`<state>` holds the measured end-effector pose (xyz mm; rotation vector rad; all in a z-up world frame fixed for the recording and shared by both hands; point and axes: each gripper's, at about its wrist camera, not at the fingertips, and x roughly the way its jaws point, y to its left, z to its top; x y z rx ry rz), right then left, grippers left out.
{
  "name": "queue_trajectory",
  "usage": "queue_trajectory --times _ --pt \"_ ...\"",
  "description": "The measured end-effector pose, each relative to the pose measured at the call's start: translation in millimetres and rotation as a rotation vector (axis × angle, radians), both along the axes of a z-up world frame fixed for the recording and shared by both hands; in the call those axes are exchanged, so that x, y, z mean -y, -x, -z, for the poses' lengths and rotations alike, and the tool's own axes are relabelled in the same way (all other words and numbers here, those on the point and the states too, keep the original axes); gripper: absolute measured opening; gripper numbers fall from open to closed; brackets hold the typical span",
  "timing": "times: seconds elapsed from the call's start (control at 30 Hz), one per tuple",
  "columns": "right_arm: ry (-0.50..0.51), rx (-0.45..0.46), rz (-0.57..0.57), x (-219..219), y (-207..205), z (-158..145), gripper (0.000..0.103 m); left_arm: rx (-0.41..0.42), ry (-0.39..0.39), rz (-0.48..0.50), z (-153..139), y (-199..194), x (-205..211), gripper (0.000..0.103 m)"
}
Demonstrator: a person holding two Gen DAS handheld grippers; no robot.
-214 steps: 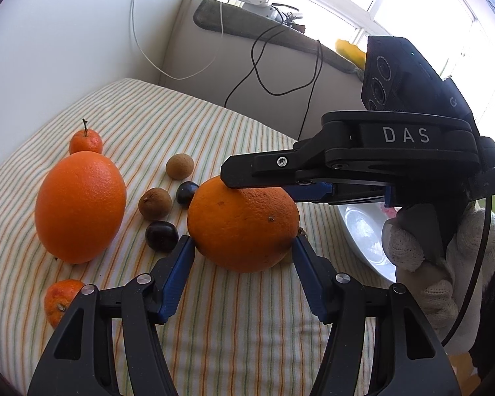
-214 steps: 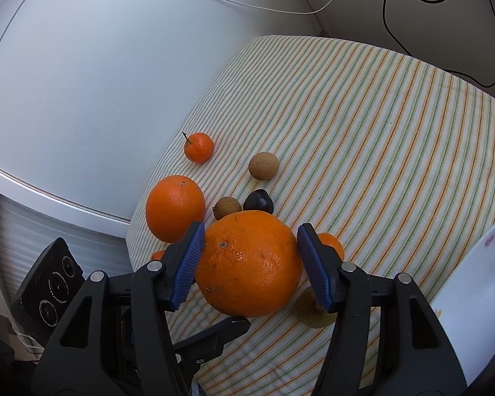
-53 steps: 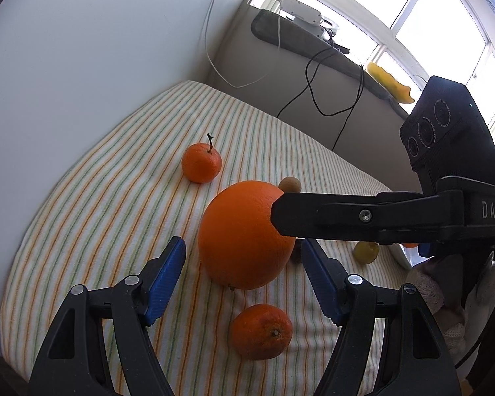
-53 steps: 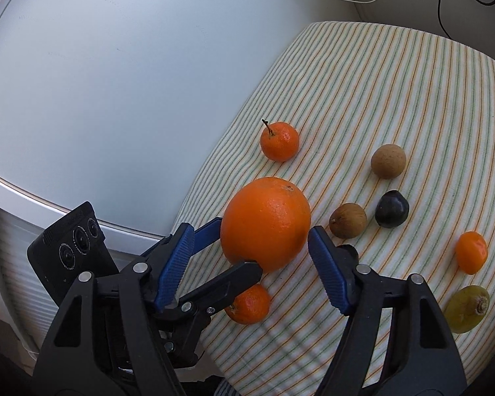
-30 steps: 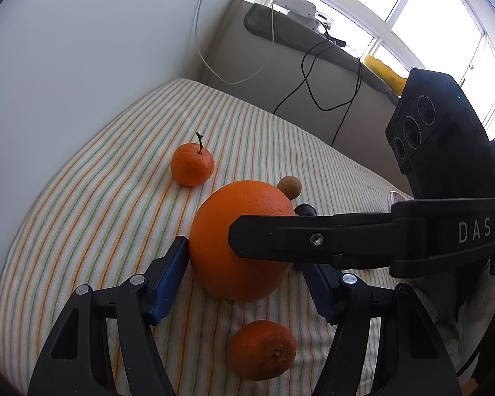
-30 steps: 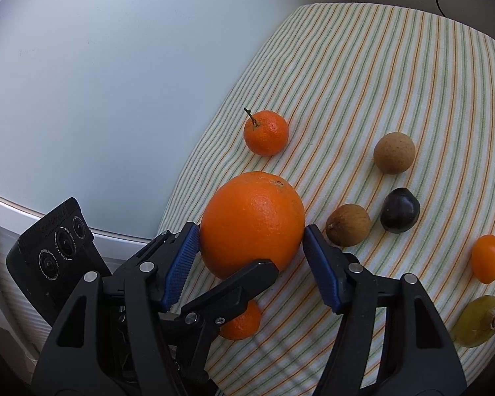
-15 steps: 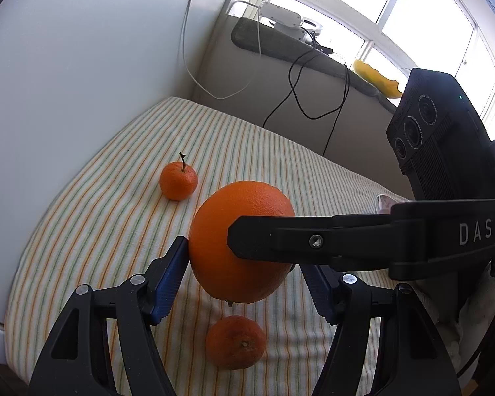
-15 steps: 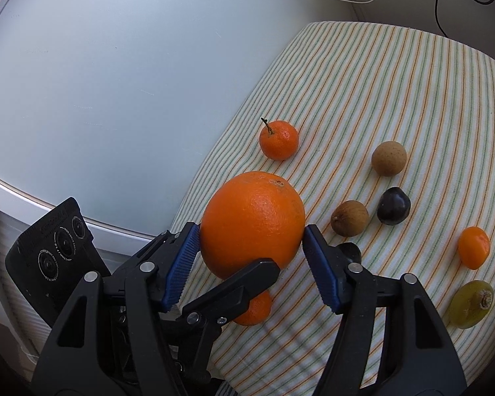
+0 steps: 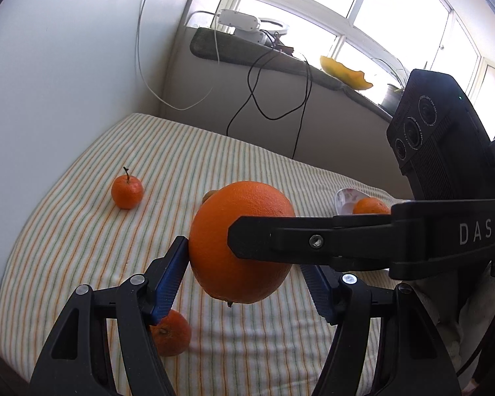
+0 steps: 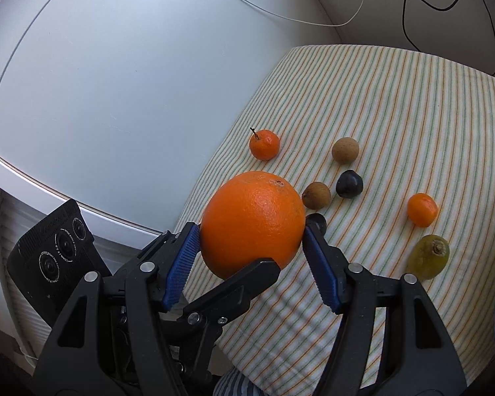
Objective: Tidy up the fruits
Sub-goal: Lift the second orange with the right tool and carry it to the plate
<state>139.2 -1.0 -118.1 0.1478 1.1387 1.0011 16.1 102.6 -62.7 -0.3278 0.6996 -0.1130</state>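
Currently catalogued: one lift in hand, both claws on a single fruit.
Large orange [image 10: 252,222]: clear of the striped cloth [image 10: 396,99], pinched from four sides.
Left claw [image 9: 244,279]: closed on the large orange, blue pads at its flanks.
Right claw [image 10: 250,257]: likewise gripping the large orange, crossing the other claw's line.
Handling advice: likely best to move both claws as one, keeping the squeeze even and the fruit level, since the round skin could roll out if one side leads.
Bench stock: stemmed mandarin [image 10: 264,145], two brown round fruits [image 10: 345,150], a dark plum-like fruit [image 10: 349,183], a second mandarin [image 10: 422,209], a greenish fruit [image 10: 428,256], another mandarin [image 9: 170,333] below the claws.
Container: white plate [image 9: 345,198], far right; an orange fruit [image 9: 371,205] seems to sit at it, contents otherwise hidden.
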Motion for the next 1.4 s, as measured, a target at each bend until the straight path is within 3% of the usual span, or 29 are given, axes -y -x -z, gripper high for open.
queue_trajectory --times 0.43,1.07,1.4 --pt "-0.031 0.005 0.129 76.1 -4.7 -8.8 0.068 0.015 -0.010 0.135 -7.8 -22.2 67.5 0.067" --pt "-0.066 0.000 0.387 223.5 -3.3 -11.7 0.068 0.006 -0.012 0.399 -7.7 -56.1 185.7 0.067" --pt "-0.087 -0.028 0.483 279.0 -8.6 -6.5 0.067 -0.012 -0.021 0.467 -3.0 -72.1 225.2 0.067"
